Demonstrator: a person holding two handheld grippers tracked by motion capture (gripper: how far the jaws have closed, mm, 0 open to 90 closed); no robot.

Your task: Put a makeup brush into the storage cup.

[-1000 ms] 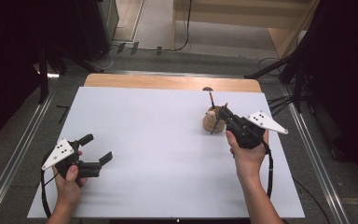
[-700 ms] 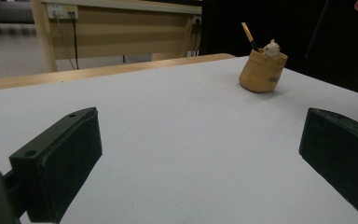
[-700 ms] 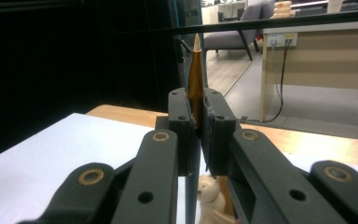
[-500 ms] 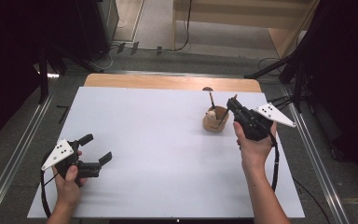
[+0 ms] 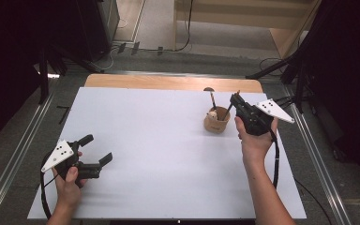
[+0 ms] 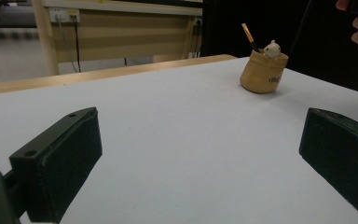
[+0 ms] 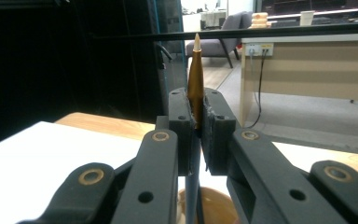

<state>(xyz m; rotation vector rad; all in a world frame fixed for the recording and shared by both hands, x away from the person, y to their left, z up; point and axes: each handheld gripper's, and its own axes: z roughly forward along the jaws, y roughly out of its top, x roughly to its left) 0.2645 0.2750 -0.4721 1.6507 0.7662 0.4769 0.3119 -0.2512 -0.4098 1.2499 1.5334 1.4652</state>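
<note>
black hand-held gripper (image 5: 242, 105), grey triangular plate, black cable

Even overhead light falls on the white table (image 5: 168, 140), which reads bright without glare; the surroundings drop to near black at left and right. Shadows are soft and short (a faint one lies beside the pot (image 6: 264, 72)). In the right gripper view the near jaws are slightly soft and the far room bright. The left gripper view is mildly grainy, its jaws blurred at the frame edges.
</note>
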